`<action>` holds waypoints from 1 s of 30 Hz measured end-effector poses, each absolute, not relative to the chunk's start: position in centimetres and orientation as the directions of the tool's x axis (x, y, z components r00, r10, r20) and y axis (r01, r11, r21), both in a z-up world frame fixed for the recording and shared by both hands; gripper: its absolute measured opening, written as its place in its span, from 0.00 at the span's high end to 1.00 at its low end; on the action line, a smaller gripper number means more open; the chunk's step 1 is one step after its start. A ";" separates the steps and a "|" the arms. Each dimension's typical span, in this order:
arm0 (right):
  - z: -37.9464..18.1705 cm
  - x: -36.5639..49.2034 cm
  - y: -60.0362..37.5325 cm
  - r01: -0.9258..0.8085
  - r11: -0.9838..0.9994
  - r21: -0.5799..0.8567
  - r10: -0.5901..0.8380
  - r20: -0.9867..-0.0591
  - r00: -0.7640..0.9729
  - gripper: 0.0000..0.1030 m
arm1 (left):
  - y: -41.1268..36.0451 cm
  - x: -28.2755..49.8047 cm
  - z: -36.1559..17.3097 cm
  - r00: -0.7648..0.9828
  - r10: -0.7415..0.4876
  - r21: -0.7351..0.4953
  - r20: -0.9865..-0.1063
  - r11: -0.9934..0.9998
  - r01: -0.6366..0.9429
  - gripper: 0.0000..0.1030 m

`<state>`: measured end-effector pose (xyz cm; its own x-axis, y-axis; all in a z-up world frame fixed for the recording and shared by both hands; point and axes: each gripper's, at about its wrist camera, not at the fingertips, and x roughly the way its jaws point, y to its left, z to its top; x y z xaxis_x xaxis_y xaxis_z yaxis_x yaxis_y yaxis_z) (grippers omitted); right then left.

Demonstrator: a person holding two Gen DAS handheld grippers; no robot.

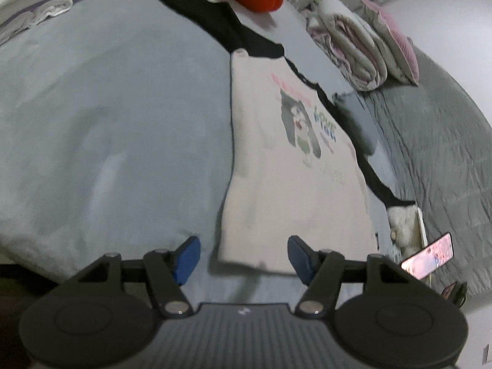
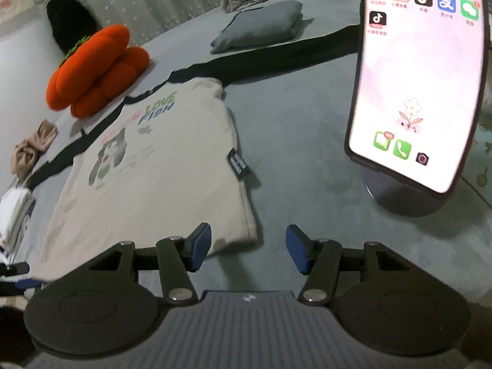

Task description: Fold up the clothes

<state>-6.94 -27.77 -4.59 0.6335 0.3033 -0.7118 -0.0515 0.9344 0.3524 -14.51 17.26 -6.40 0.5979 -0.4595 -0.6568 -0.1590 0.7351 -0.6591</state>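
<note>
A cream T-shirt (image 1: pixel 292 169) with black sleeves and a cartoon print lies flat on the grey-blue bed sheet (image 1: pixel 107 123). My left gripper (image 1: pixel 244 258) hovers at the shirt's near hem, which lies between its blue pads without touching them; the jaws stand open. In the right wrist view the same T-shirt (image 2: pixel 160 178) spreads to the left, one black sleeve (image 2: pixel 276 55) stretched out to the far right. My right gripper (image 2: pixel 249 249) is open just off the shirt's near right corner, its left pad (image 2: pixel 201 246) over the hem edge, nothing gripped.
An orange plush pumpkin (image 2: pixel 98 67) sits by the shirt's collar. A lit phone on a stand (image 2: pixel 421 77) rises close on the right. Beyond lie a folded grey garment (image 2: pixel 261 30) and a folded quilt (image 1: pixel 353 52). Small folded clothes (image 2: pixel 15 215) lie at the left.
</note>
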 end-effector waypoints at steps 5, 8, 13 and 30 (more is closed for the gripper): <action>-5.3 -6.0 -26.7 -0.035 0.945 0.325 0.265 -0.701 0.662 0.57 | 15.4 -13.7 -6.6 0.600 -0.404 -0.597 -0.690 0.787 -0.156 0.86; -5.3 -6.0 -25.7 -0.065 0.963 0.260 0.235 -0.702 0.672 0.86 | 15.1 -14.2 -5.7 0.622 -0.352 -0.566 -0.700 0.805 -0.180 0.89; -3.1 -7.1 -26.5 -0.079 0.965 0.250 0.232 -0.675 0.700 0.88 | 15.3 -16.0 -3.0 0.672 -0.297 -0.532 -0.678 0.830 -0.170 0.90; -4.5 -7.1 -25.6 -0.152 0.976 0.157 0.218 -0.757 0.616 0.90 | 14.1 -15.6 -4.9 0.572 -0.238 -0.389 -0.785 0.908 -0.156 0.79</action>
